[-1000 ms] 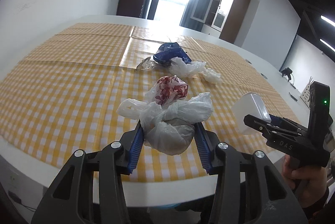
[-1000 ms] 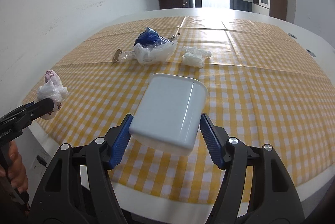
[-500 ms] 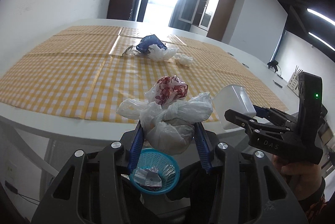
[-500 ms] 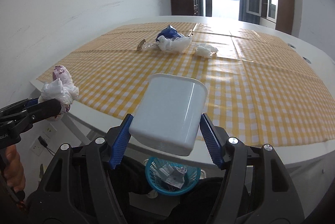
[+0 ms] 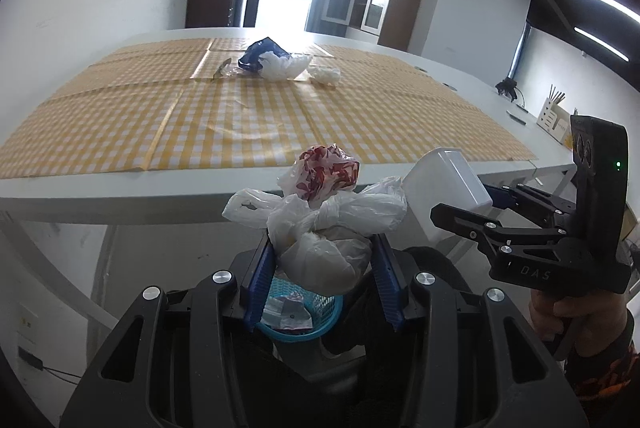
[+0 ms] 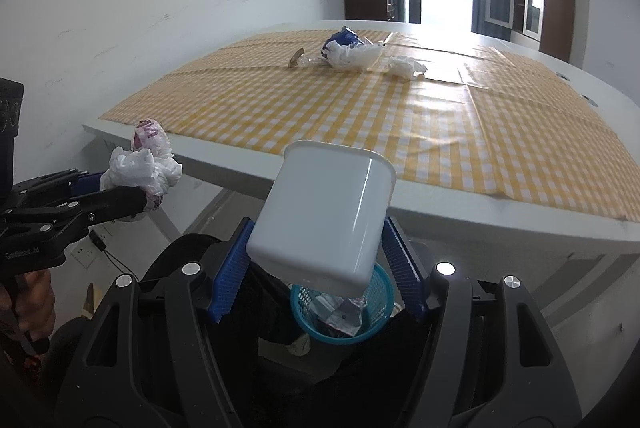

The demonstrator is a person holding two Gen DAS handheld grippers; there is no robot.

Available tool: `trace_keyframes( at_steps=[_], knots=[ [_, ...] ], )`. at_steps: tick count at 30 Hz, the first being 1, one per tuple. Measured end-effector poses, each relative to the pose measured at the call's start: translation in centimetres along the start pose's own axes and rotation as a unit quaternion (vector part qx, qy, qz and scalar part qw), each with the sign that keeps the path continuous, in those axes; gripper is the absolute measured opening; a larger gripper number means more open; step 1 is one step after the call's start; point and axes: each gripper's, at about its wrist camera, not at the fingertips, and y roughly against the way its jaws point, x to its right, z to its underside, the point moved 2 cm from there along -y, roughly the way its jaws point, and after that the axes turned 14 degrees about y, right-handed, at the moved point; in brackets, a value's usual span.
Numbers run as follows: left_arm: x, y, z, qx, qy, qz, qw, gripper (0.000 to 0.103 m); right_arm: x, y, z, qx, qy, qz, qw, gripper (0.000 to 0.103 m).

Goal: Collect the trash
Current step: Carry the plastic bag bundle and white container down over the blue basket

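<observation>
The left gripper clamps a knotted white plastic bag of rubbish, its blue ribbed pads pressed into the bag's soft sides, a red-and-white printed wrapper poking out of the top. The right gripper pinches a white rectangular plastic tub by its two long walls, with the open mouth tilted away, towards the table. Both loads hang off the near edge of the white table, out over the floor, and that looks deliberate: below each pair of jaws sits the small round blue mesh basket, already holding crumpled wrappers. Held this way, either item would probably drop into it once let go, though the tub looks nearly as wide as the basket's mouth and may catch on the rim.

Far across the yellow-and-white checked tablecloth, more rubbish waits: a crumpled dark blue bag, a white plastic bag touching it, and a wad of white tissue just to the right.
</observation>
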Motion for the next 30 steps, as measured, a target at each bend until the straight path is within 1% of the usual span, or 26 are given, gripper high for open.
trace_keyframes(
  at_steps=[4,7,10,14,17,20,23,26,30],
  knots=[
    [0.4,-0.1,2.2,-0.016,-0.011,0.000,0.9998,0.045,-0.7,0.4,2.2,-0.013,-0.006,-0.019,1.000,0.062],
    [0.0,-1.0,4.1,-0.036,-0.013,-0.005,0.9993,0.045,-1.5,0.3,3.6,-0.027,0.002,-0.023,0.999,0.062],
    [-0.8,-2.2,5.7,-0.059,-0.005,-0.010,0.9982,0.045,-2.2,-0.4,5.3,-0.044,0.000,-0.031,0.999,0.062],
    [-2.2,-3.8,7.0,-0.081,0.013,-0.005,0.9966,0.045,-2.7,-2.2,7.3,-0.070,-0.006,-0.044,0.997,0.062],
    [-3.4,-5.5,7.6,-0.096,0.026,-0.013,0.9950,0.045,-2.6,-4.0,8.4,-0.093,-0.012,-0.050,0.994,0.062],
    [-4.6,-7.4,8.0,-0.111,0.044,-0.010,0.9928,0.045,-2.5,-5.9,9.0,-0.111,-0.016,-0.048,0.993,0.062],
    [-5.3,-9.3,8.3,-0.121,0.045,-0.017,0.9915,0.045,-2.3,-7.8,9.7,-0.130,-0.019,-0.043,0.990,0.062],
    [-5.8,-11.2,8.7,-0.132,0.044,-0.026,0.9899,0.045,-2.0,-10.0,10.4,-0.153,-0.030,-0.055,0.986,0.062],
    [-6.6,-13.4,8.5,-0.145,0.053,-0.029,0.9876,0.045,-1.9,-12.5,10.9,-0.178,-0.027,-0.058,0.982,0.062]
  ],
)
